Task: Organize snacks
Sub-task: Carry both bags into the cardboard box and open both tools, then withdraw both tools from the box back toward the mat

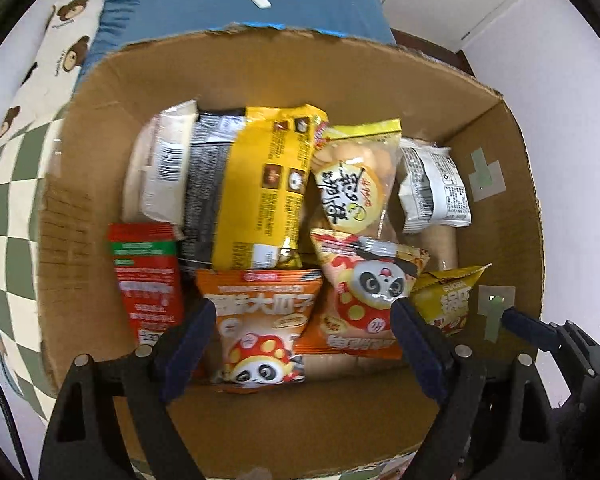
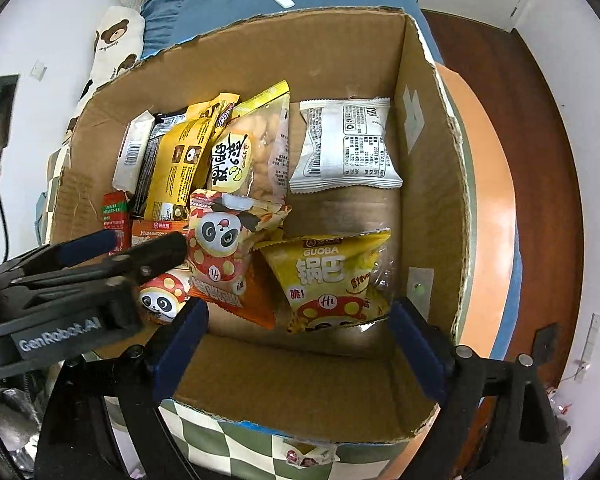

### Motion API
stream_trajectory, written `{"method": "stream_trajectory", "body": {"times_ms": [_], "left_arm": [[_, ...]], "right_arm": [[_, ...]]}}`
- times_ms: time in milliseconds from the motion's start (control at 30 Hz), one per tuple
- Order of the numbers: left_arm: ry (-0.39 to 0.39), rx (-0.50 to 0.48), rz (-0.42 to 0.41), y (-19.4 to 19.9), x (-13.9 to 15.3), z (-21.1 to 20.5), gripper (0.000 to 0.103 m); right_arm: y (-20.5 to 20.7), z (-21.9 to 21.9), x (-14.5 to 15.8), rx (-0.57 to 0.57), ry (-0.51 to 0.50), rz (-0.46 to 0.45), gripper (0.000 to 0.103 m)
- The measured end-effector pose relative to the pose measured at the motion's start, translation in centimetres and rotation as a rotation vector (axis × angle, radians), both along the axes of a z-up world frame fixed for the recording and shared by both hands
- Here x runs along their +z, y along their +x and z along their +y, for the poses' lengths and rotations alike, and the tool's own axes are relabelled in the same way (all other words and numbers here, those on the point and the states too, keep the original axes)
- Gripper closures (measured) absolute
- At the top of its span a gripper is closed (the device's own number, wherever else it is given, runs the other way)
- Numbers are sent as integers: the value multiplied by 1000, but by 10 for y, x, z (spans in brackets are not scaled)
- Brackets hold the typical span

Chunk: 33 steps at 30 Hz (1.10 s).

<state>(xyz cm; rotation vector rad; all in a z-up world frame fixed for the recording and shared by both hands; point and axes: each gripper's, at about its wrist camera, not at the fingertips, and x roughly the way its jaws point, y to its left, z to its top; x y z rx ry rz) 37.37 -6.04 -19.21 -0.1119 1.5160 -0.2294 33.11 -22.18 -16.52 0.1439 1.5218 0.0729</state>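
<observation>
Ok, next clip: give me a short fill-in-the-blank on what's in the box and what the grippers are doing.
1. The snacks lie inside a ____ box.
2. The yellow GUOBA bag lies below the ____ packet with the printed label in the right wrist view.
3. The right gripper hangs over the GUOBA bag with its jaws ____.
4. The left gripper stands over an orange bag showing a cartoon ____.

Missing words: cardboard; white; open; panda

Matt, rough corrugated cardboard box (image 2: 428, 168) with torn edges – inside it, glossy crinkled plastic snack packets (image 2: 332, 276); beside the box, checked cloth (image 1: 8, 184) and polished wood floor (image 2: 540, 140).
</observation>
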Motion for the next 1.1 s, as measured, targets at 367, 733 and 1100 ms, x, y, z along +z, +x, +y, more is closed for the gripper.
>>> {"method": "stream_trajectory", "body": {"times_ms": [367,733,1100], "left_arm": [[95,3,-143,-31,25,33,14],[118,38,-246,-61,45,51,14],[114,63,-456,-119,103,63,14]], "right_arm": [[-19,6,15,-23,2,-87,9],[-44,11,48,-37,-15,-212,9],[-99,29,111,7,-48,-421,9]]}}
